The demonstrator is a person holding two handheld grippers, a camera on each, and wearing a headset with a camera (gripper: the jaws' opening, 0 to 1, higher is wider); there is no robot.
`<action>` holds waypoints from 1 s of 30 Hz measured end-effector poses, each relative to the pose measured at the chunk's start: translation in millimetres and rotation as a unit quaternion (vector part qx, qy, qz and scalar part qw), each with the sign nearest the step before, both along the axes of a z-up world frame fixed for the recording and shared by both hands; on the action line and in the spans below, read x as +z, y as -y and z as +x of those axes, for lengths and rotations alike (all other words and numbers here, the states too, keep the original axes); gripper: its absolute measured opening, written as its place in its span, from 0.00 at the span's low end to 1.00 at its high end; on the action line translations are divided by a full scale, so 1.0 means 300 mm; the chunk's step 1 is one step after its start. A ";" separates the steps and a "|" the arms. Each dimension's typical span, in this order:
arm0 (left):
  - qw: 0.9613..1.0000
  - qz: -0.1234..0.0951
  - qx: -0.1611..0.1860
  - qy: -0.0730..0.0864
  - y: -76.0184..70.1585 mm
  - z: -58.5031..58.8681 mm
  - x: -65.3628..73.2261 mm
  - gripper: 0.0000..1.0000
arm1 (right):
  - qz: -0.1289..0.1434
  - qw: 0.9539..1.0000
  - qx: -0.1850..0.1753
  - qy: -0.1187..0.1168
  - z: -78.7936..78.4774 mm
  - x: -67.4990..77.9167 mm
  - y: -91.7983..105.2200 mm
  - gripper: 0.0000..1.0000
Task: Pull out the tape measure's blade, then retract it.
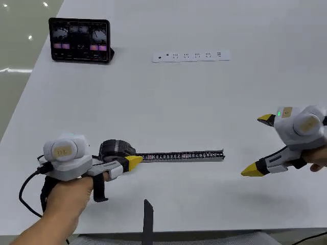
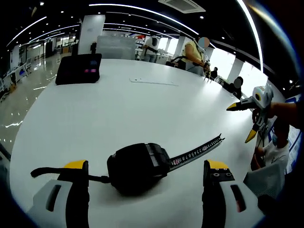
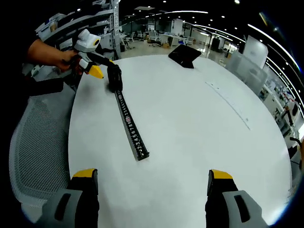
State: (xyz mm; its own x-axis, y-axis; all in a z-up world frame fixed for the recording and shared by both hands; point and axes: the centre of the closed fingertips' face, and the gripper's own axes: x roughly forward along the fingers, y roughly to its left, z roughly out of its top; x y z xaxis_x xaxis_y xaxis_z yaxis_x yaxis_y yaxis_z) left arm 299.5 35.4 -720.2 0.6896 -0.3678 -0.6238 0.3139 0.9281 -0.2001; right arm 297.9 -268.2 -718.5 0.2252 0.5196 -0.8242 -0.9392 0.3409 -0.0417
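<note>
Open-plan office or lab hall: long white table (image 1: 204, 117), ceiling light strips (image 2: 251, 31), desk rows (image 3: 156, 38), shelving (image 3: 64, 23)

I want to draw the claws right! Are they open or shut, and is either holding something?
Left gripper: open, jaws either side of the tape measure, not gripping it.
Right gripper: open, holding nothing.

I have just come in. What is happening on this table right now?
A person works with two grippers over a white table. The left gripper is open, with the tape measure's black case between its jaws. The blade lies pulled out flat on the table. The right gripper is open, apart from the blade's end.
</note>
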 end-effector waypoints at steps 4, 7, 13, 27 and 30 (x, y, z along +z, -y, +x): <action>1.000 -0.001 0.007 0.004 0.015 0.013 0.004 0.98 | -0.017 0.999 0.029 -0.002 0.006 -0.033 -0.029 0.89; 1.000 0.016 0.012 0.020 0.024 0.028 0.004 0.97 | -0.023 0.999 0.045 -0.009 0.012 -0.060 -0.056 0.83; 0.999 0.017 0.034 0.020 0.022 0.044 -0.030 0.85 | -0.026 0.996 0.079 -0.018 0.014 -0.094 -0.104 0.72; 0.996 0.043 0.074 0.020 -0.014 0.063 -0.067 0.71 | -0.043 0.991 0.122 -0.034 0.014 -0.163 -0.128 0.34; 0.995 0.052 0.077 0.023 -0.030 0.063 -0.069 0.69 | -0.046 0.990 0.128 -0.032 0.015 -0.171 -0.126 0.29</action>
State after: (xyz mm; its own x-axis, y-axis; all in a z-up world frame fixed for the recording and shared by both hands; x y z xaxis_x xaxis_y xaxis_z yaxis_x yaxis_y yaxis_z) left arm 318.3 44.2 -740.9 0.7613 -0.1906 -0.6197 0.1728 0.9809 -0.0894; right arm 302.2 -230.3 -769.8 0.0409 0.4743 -0.8794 -0.9961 0.0881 0.0012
